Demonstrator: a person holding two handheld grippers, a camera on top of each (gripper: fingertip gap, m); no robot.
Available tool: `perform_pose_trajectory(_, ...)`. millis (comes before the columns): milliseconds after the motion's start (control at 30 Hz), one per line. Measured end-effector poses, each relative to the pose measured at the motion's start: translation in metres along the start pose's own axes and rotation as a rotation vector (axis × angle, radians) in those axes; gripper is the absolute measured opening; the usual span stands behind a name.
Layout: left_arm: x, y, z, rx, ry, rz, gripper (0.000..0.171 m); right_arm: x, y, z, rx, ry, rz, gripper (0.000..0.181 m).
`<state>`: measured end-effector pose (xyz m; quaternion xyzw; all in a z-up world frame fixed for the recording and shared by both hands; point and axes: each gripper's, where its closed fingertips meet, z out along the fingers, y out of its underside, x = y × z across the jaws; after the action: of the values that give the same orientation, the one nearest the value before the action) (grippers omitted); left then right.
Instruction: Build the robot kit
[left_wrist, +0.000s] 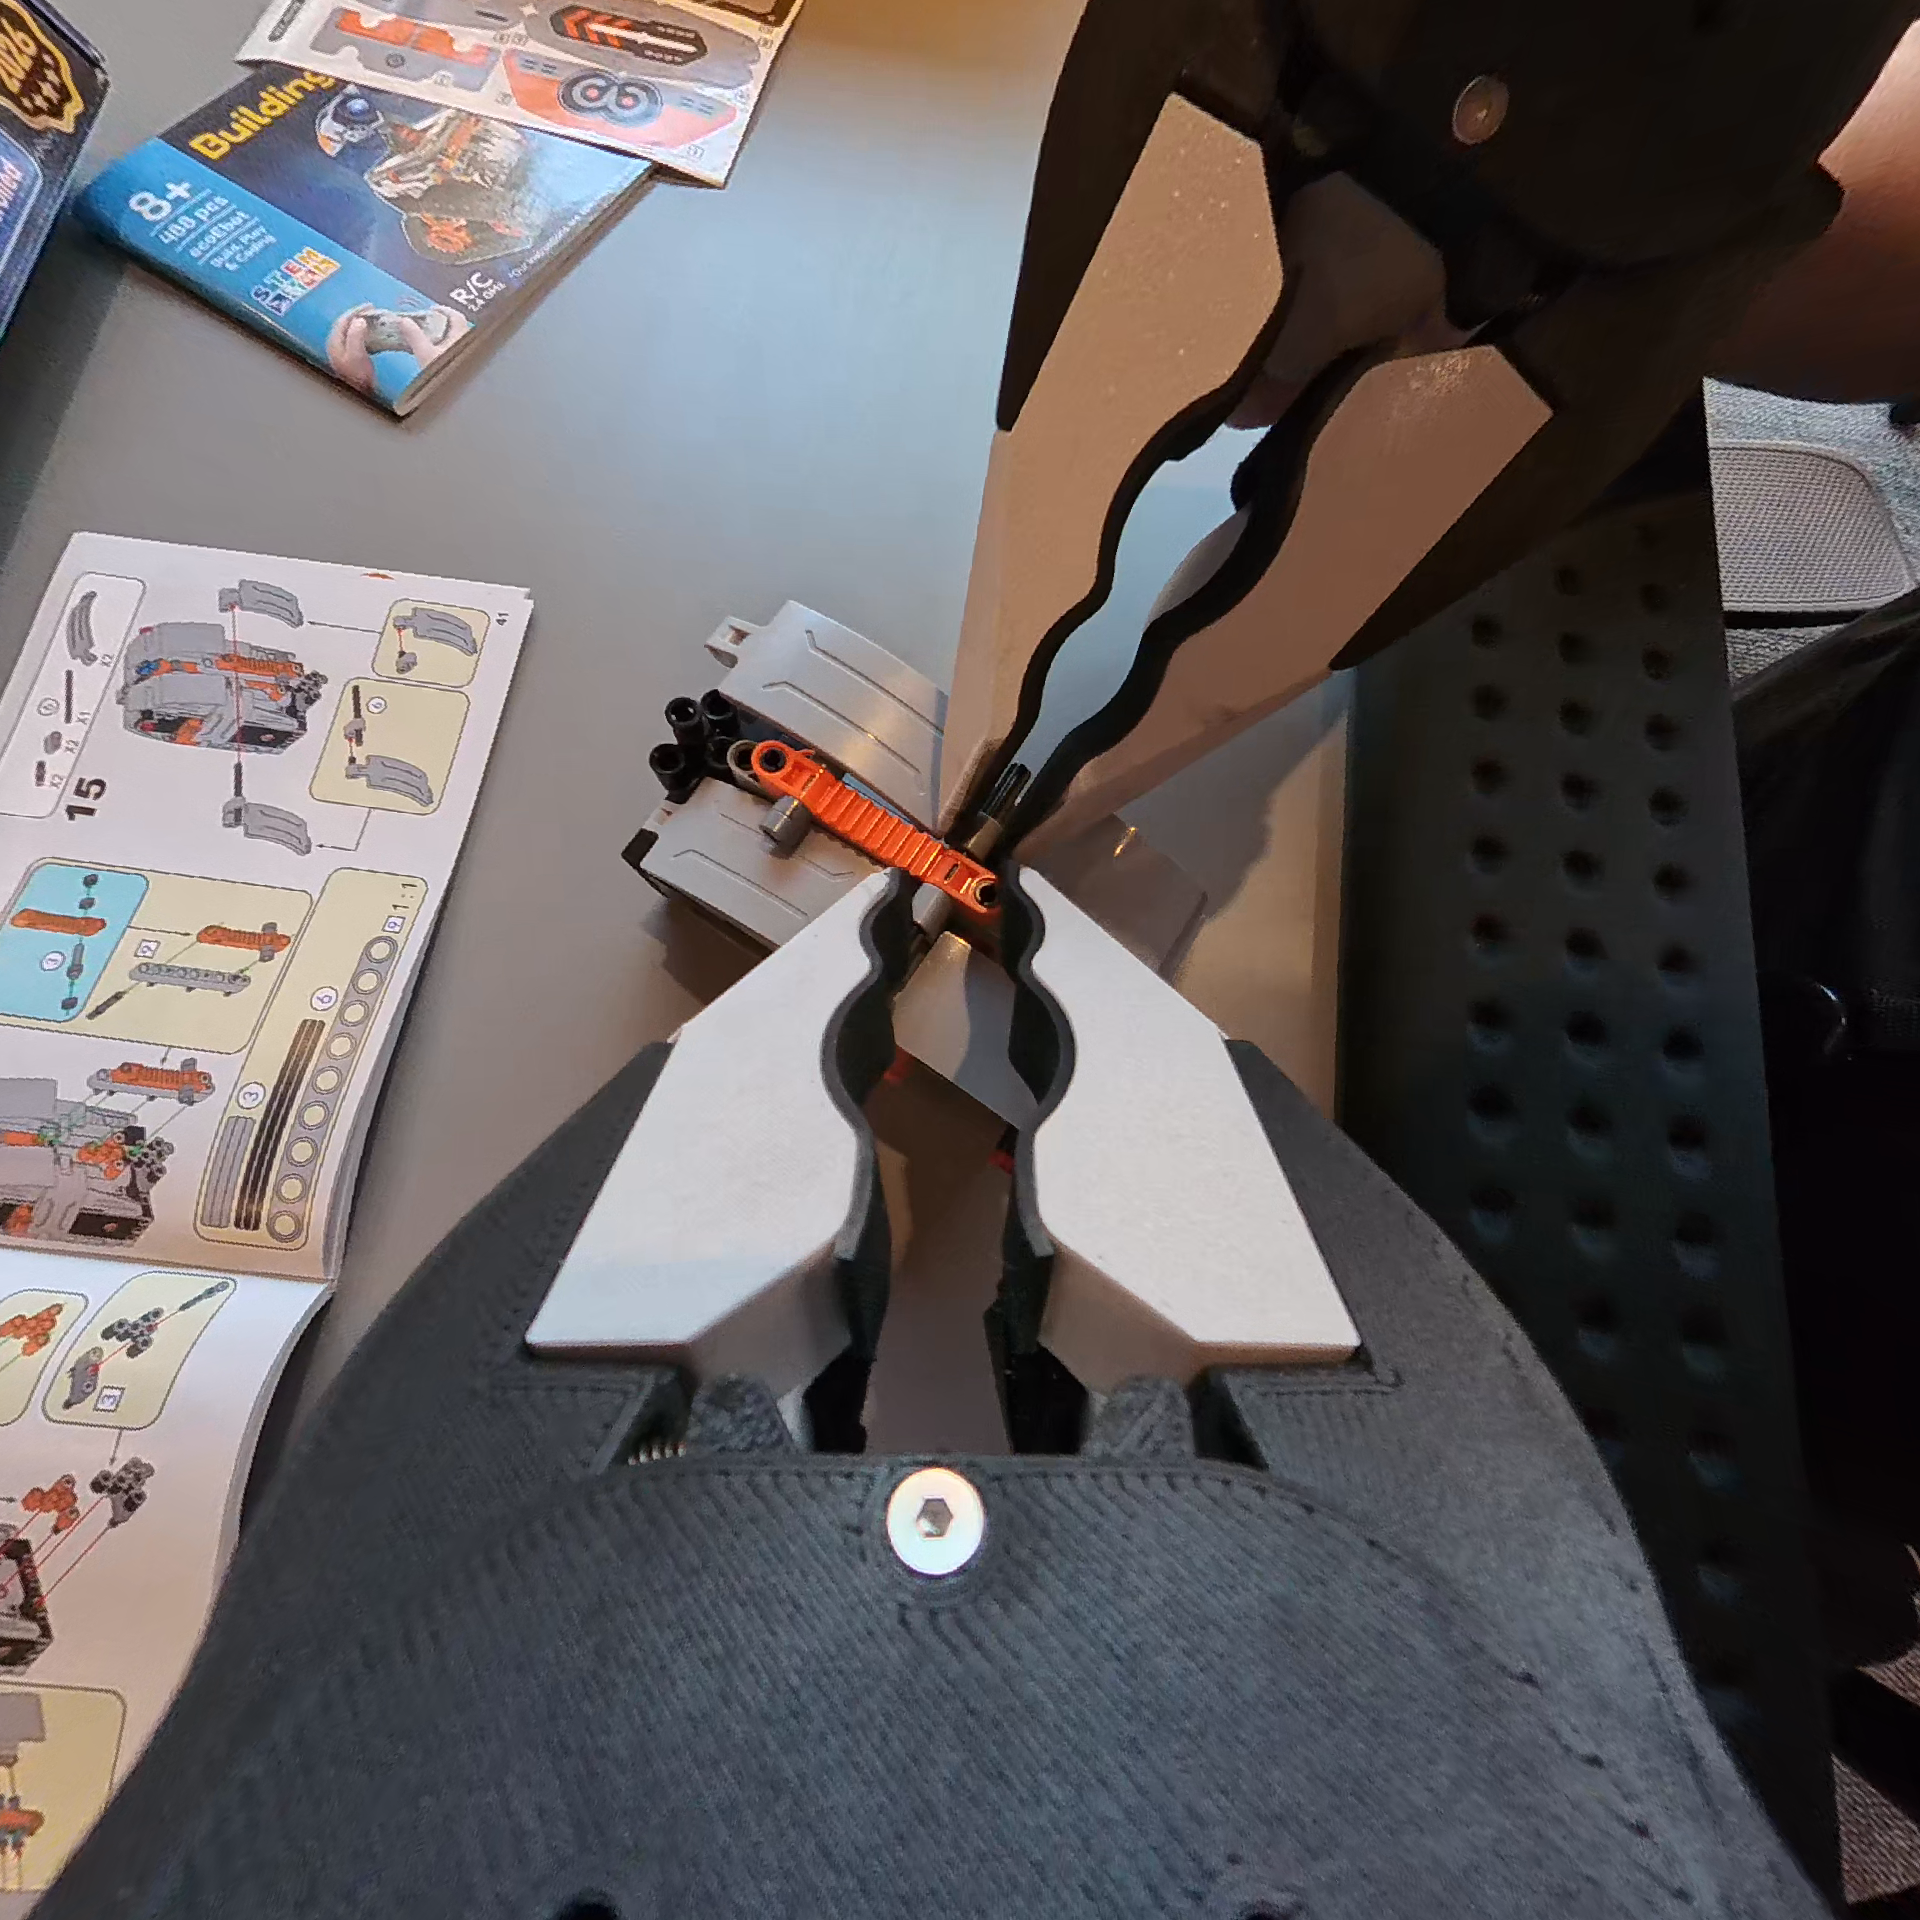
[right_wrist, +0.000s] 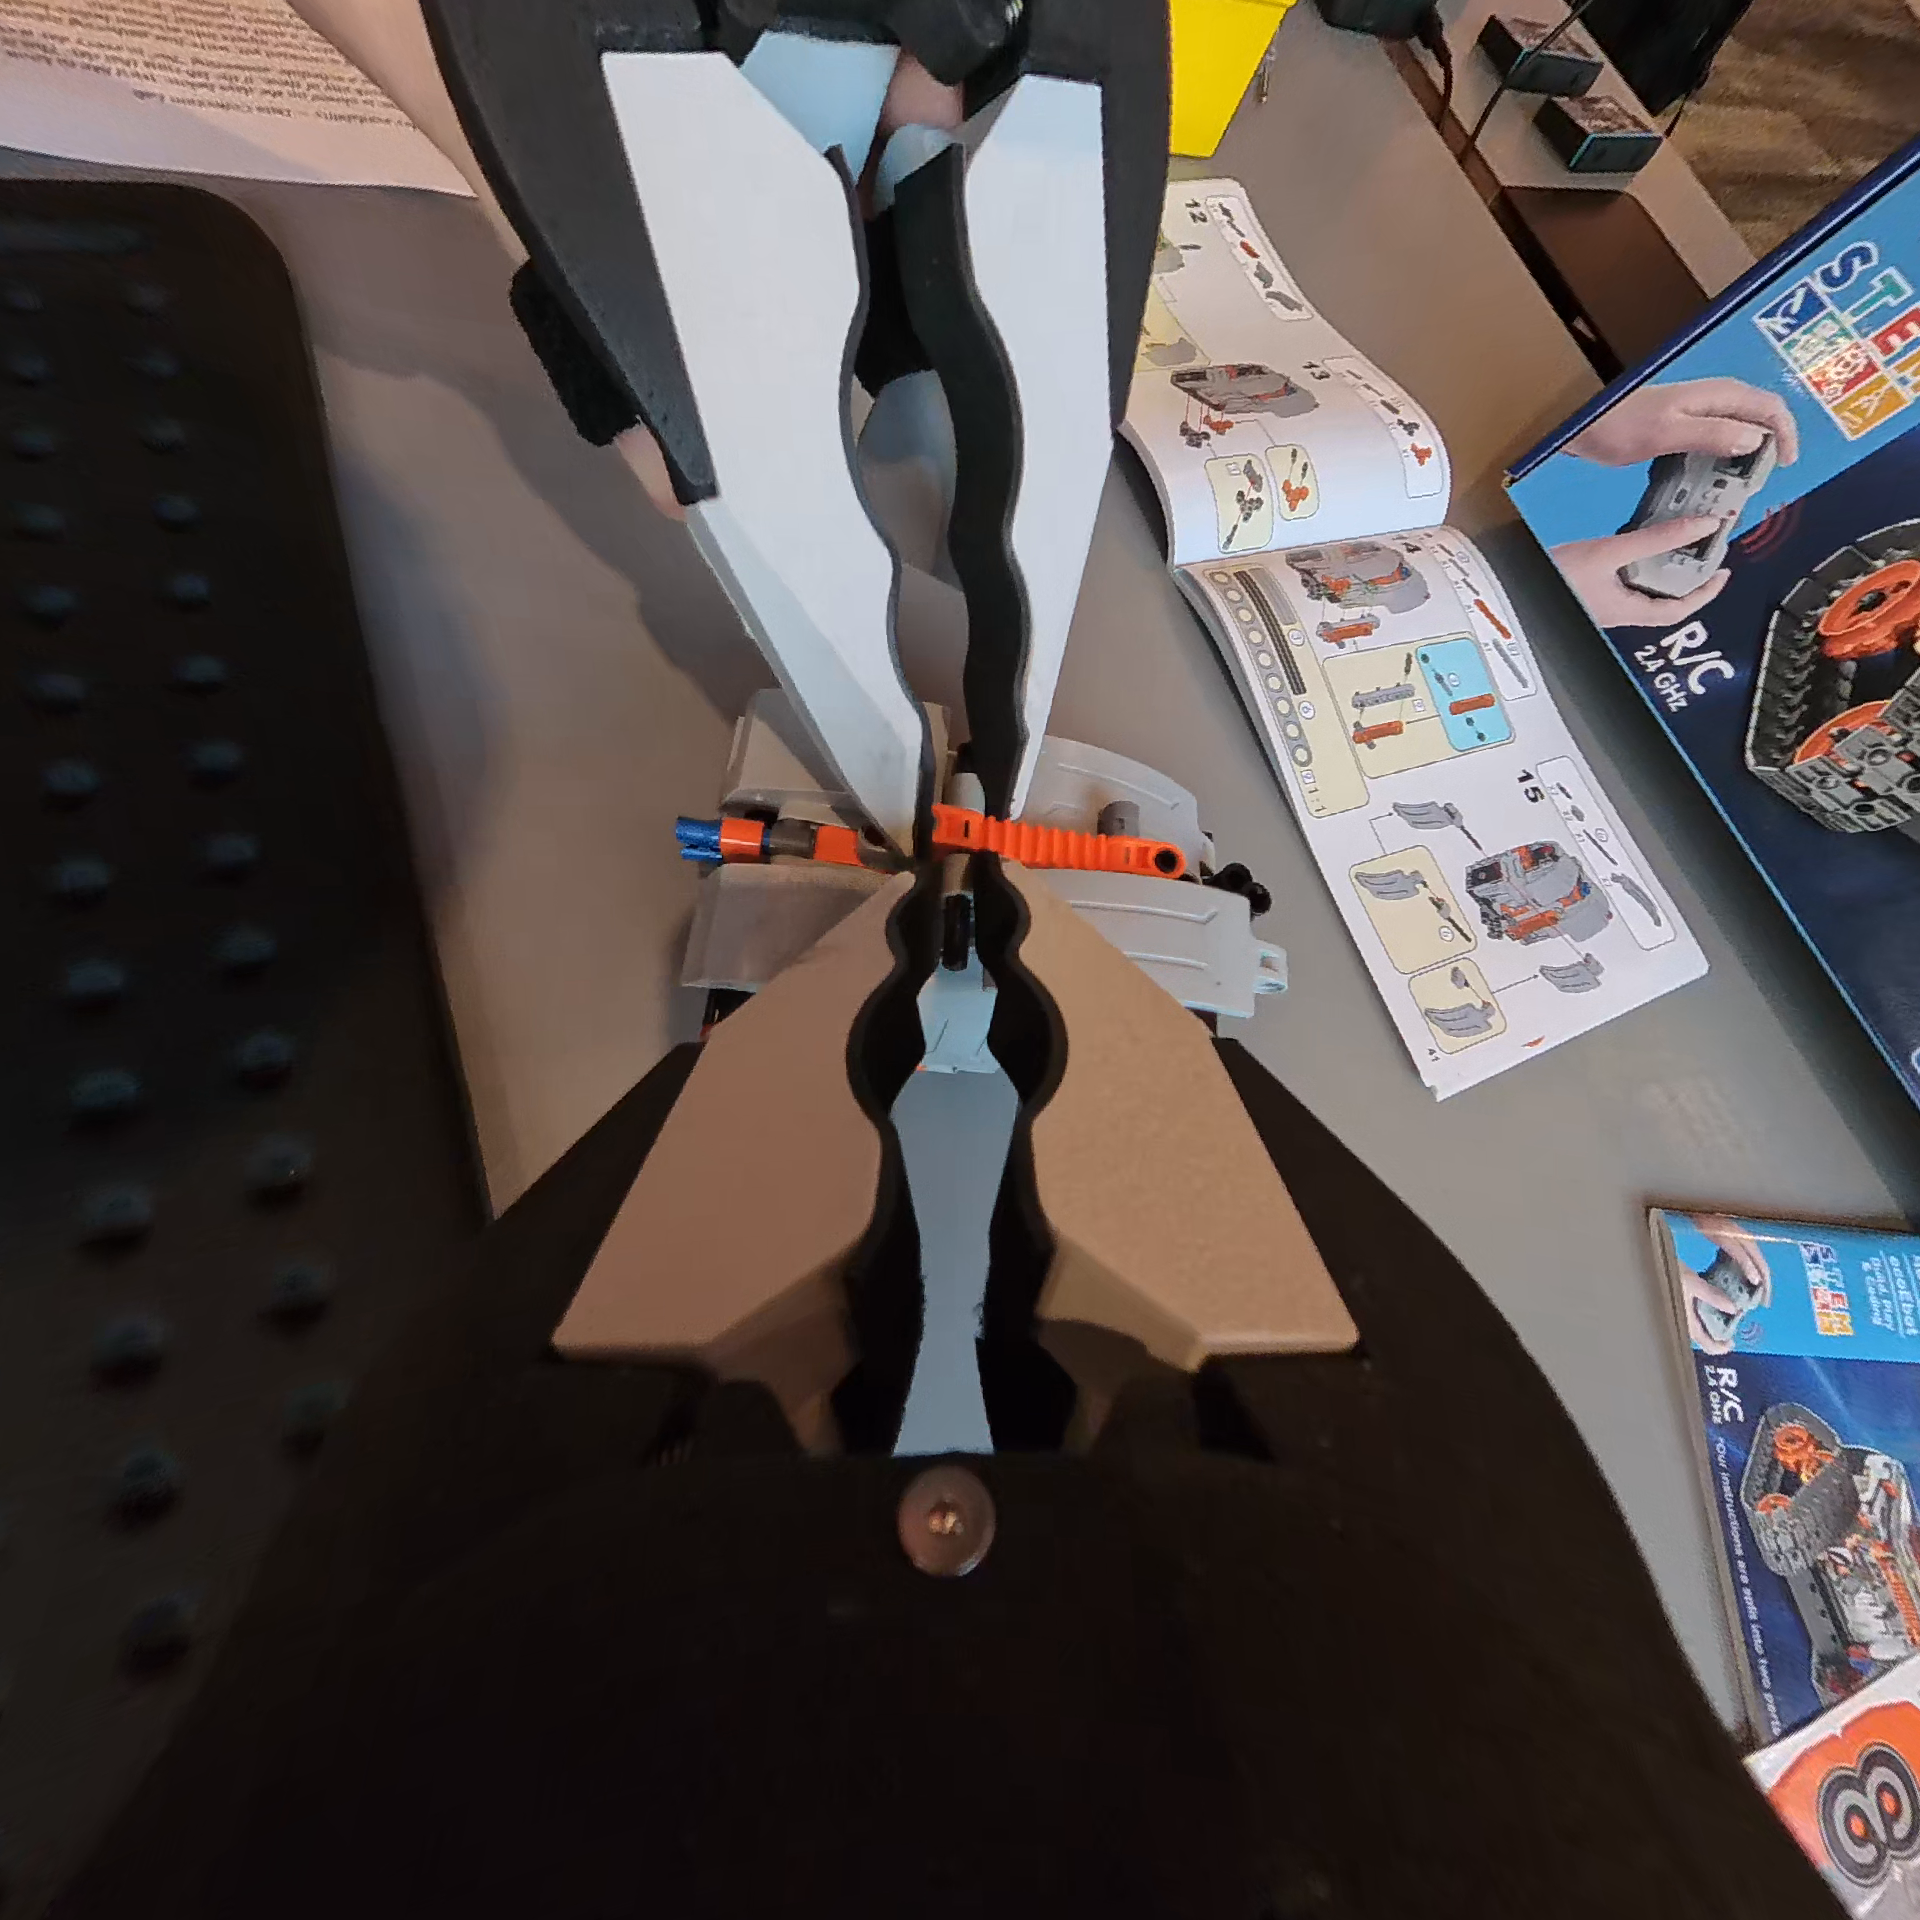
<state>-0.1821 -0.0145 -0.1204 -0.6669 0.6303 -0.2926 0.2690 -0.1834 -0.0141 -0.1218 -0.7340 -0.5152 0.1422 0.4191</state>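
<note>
A small grey block model (left_wrist: 821, 686) with an orange toothed beam (left_wrist: 883, 831) on top lies on the grey table. My left gripper (left_wrist: 958, 888) is closed over the near end of the beam, on a grey pin (left_wrist: 935, 909) standing there. My right gripper (left_wrist: 997, 821) comes in from the upper right, tip to tip with the left, and is shut on a black pin (left_wrist: 1006, 790). In the right wrist view, the right gripper (right_wrist: 951, 894) pinches the black pin (right_wrist: 951, 925). The left gripper (right_wrist: 958, 826) comes from above at the orange beam (right_wrist: 1060, 842). A blue and orange axle (right_wrist: 727, 840) sticks out of the model's left side.
An open instruction booklet (left_wrist: 208, 883) lies left of the model and also shows in the right wrist view (right_wrist: 1455, 779). A closed blue booklet (left_wrist: 364, 229) and a sticker sheet (left_wrist: 540, 62) lie beyond. A blue box (right_wrist: 1766, 520) stands at the right. A black perforated mat (left_wrist: 1558, 935) borders the model. Less than 4 cm separates the two grippers' tips.
</note>
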Motion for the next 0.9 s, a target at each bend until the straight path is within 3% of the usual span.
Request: perform_pose_trajectory(900, 0.0004, 0.0010, -0.0013, 0.017, 0.000, 0.001, 0.016, -0.0008, 0.0040, -0.0065, 0.053, 0.005, -0.001, 0.005)
